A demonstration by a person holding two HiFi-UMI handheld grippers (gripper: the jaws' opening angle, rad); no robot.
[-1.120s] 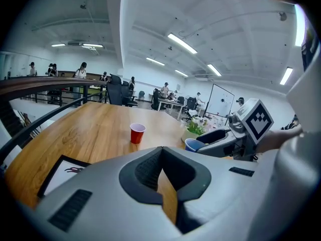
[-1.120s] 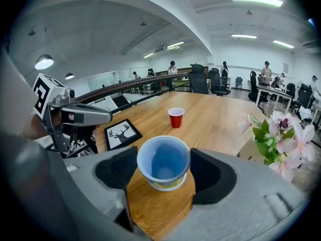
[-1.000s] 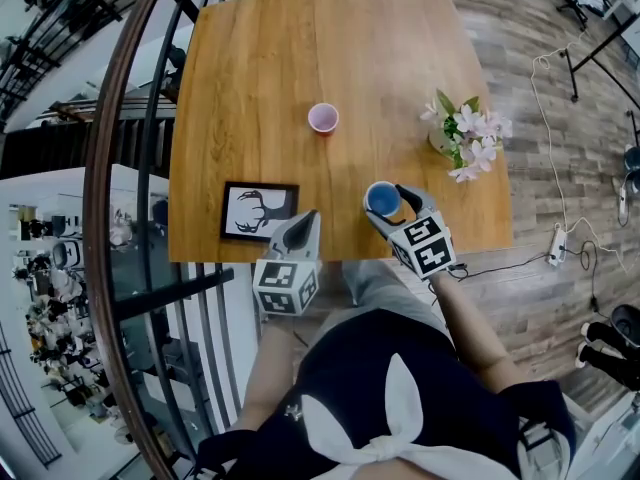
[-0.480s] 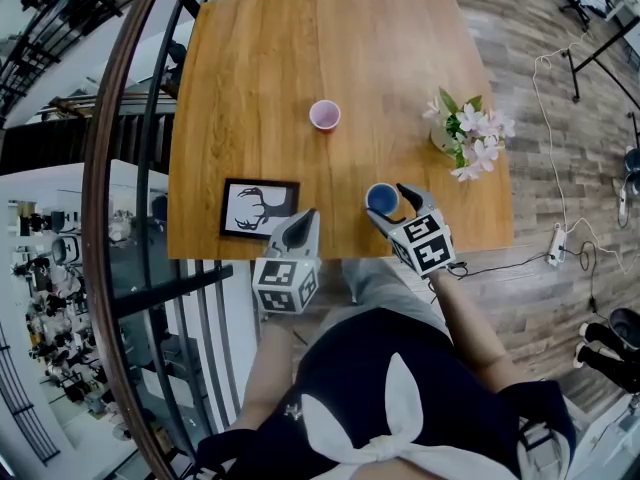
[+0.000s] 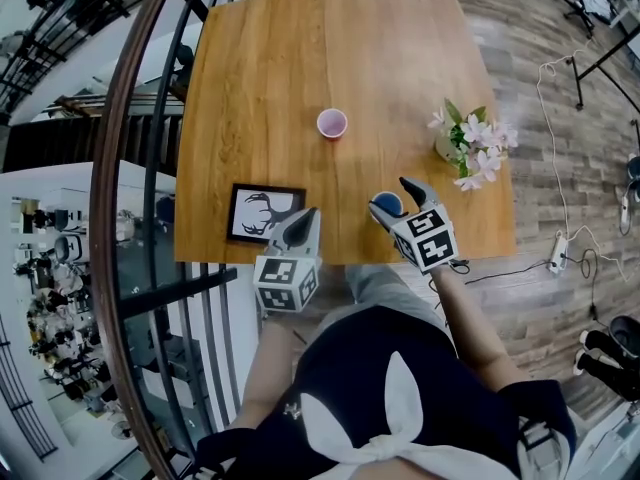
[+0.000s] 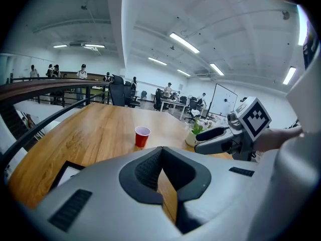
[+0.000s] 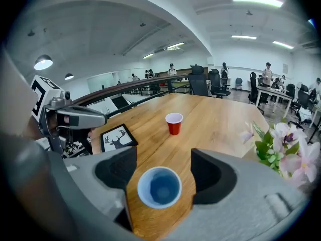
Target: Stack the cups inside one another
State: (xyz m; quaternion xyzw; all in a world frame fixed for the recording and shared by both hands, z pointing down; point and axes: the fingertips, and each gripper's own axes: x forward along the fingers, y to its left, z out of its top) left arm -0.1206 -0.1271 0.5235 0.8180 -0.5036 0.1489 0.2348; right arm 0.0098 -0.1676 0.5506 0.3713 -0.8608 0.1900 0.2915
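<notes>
Right gripper view: right gripper (image 7: 161,165) jaws apart, straddling the blue cup (image 7: 159,187) near the counter (image 7: 215,119) edge; contact apparently not yet made. Red cup (image 7: 174,123) stands well apart, mid-counter. Left gripper (image 6: 161,159) jaws together, empty. Step: grasping. Next: clamp gently, lift, nest into red cup.

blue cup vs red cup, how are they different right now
Colour: the blue cup shows a blue inside; the red cup is red outside with a white rim.
Place: the blue cup sits by the near edge of the table, between the open fingers of the right gripper; the red cup stands alone toward the middle, with no gripper by it.
Shared: both stand upright, mouths up, not yet stacked.
</notes>
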